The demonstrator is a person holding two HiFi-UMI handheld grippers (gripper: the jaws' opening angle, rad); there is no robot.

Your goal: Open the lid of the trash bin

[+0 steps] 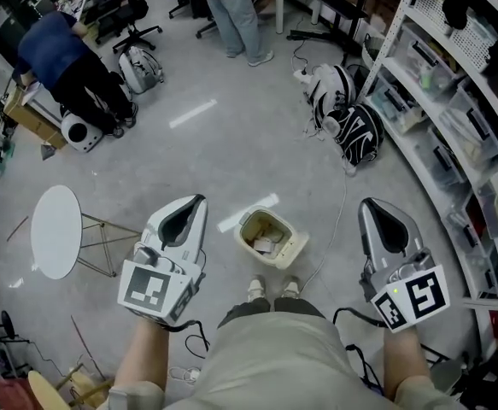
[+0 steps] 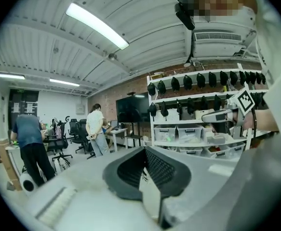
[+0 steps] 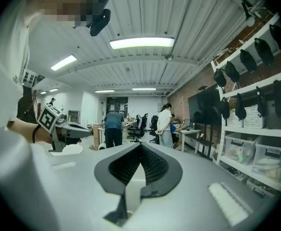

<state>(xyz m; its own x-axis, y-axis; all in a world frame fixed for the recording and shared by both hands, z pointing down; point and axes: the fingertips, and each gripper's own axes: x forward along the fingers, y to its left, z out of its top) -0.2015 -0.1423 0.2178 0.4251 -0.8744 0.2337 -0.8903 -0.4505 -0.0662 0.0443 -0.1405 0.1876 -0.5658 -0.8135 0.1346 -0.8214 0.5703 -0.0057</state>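
Left tongs (image 1: 198, 201), right tongs (image 1: 366, 203) closed, empty

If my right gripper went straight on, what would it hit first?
Nothing close. The right gripper, jaws shut and empty, points level across the room, not down at the trash bin; the far office chairs look first in line, though depth is unclear.

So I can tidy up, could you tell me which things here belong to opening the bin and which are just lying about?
Job: trash bin, left gripper, right gripper.
Lying about: round white table, black-and-white backpack, grey backpack.
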